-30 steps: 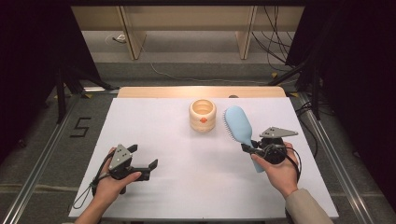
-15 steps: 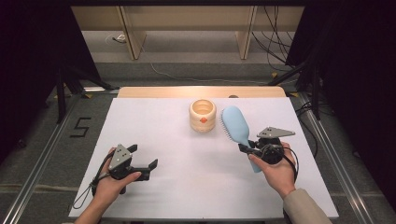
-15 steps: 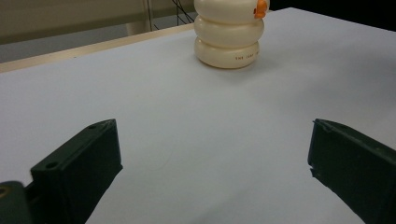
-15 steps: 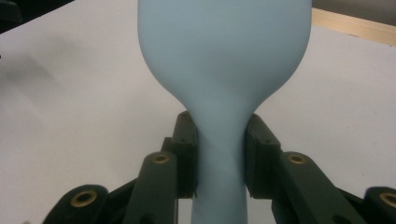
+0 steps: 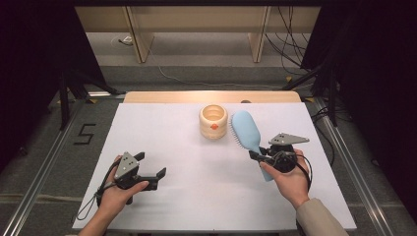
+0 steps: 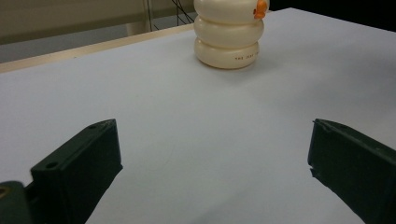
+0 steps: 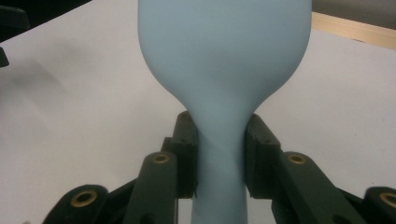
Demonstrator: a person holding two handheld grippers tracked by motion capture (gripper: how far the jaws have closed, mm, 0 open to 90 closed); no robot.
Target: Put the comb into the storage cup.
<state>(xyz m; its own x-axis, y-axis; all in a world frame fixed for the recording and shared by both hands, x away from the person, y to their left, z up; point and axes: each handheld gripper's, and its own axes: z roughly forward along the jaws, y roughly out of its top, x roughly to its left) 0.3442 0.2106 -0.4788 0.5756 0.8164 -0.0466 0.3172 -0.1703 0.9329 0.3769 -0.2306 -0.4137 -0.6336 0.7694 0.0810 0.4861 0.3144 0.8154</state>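
A light blue hairbrush (image 5: 245,129) points away from me at the right of the white table (image 5: 206,187), its bristles turned left toward a cream ringed cup (image 5: 213,121) with an orange mark. My right gripper (image 5: 264,158) is shut on the brush's narrow neck. In the right gripper view both pads press the neck (image 7: 219,154) below the wide brush head (image 7: 224,51). My left gripper (image 5: 150,167) rests low at the front left, jaws spread wide and nothing between them. In the left gripper view (image 6: 212,163) the cup (image 6: 229,37) stands far ahead.
A wooden strip (image 5: 167,97) runs along the table's far edge. Metal rails (image 5: 44,162) flank the table, and a floor mark "5" (image 5: 84,133) lies at the left. Cables (image 5: 290,44) and stand legs sit beyond the far right corner.
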